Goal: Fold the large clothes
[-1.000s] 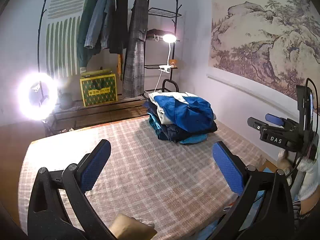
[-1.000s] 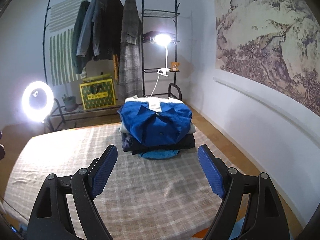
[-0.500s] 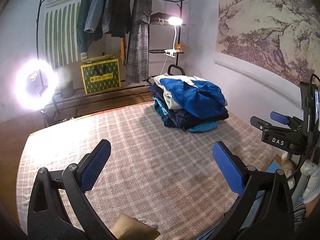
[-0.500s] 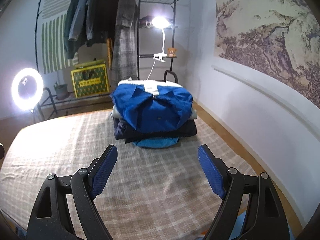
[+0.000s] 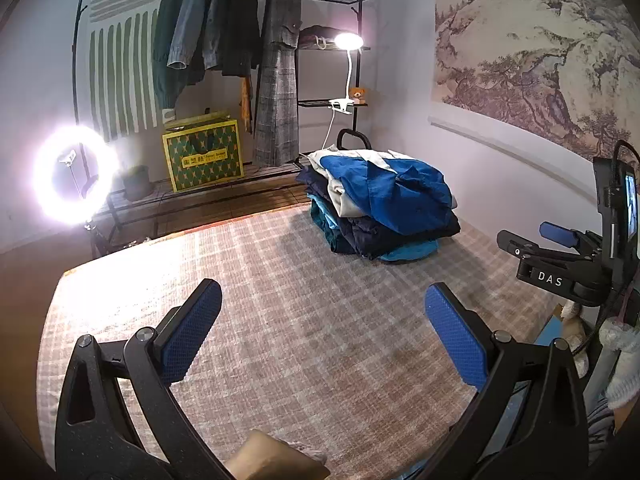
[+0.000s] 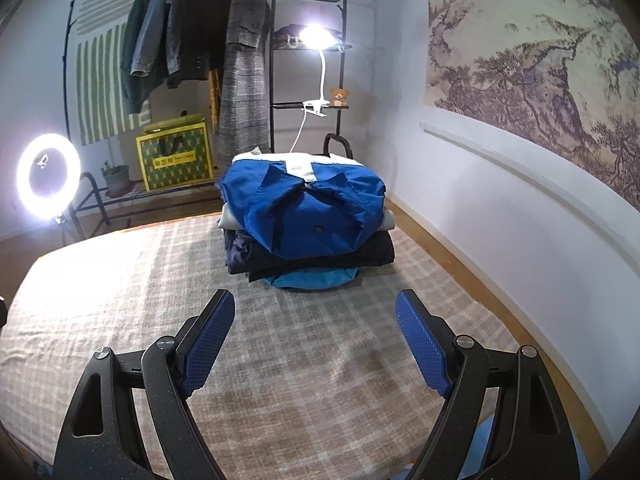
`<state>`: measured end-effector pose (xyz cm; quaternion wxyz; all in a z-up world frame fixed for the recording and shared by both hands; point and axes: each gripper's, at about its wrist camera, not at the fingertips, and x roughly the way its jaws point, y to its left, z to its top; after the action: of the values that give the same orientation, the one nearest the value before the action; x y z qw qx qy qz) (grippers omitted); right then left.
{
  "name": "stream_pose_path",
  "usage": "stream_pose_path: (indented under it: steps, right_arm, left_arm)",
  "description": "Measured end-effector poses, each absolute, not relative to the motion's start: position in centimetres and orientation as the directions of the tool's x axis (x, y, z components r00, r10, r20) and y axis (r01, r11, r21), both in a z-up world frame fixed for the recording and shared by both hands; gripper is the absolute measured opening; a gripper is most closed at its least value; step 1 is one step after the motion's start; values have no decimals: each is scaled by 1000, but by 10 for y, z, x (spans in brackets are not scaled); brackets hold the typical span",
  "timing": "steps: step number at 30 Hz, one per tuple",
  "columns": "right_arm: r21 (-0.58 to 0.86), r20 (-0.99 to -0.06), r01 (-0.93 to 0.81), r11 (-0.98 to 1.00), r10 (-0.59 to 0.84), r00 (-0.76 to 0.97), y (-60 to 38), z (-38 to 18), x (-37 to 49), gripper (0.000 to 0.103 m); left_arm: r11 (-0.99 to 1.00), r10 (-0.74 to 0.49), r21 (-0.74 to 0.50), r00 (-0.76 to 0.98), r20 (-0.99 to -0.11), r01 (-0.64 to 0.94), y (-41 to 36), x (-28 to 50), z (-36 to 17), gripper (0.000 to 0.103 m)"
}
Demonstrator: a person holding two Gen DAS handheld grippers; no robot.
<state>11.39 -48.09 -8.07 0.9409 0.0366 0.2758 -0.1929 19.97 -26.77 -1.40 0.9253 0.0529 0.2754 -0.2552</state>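
A stack of folded clothes, with a bright blue shirt on top, sits at the far right of a checked bed cover. My left gripper is open and empty, held above the cover in front of the stack. My right gripper is open and empty, facing the stack from closer in. The right gripper also shows at the right edge of the left wrist view.
A clothes rack with hanging coats stands beyond the bed. A ring light glows at the left. A clip lamp shines above the stack. A yellow-green box sits under the rack. The wall runs along the right.
Both grippers have tilted down slightly and drawn closer to the stack, which looks larger now. Both stay open and empty.
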Motion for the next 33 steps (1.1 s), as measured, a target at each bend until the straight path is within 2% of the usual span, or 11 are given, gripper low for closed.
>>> stream_pose_path:
  steps: [33]
  right_arm:
    - [-44,-529,381,924,-345,775,-476,-80,115,83]
  left_arm:
    - [865,-445,-41,727,-524,500,-267,192,-5,103]
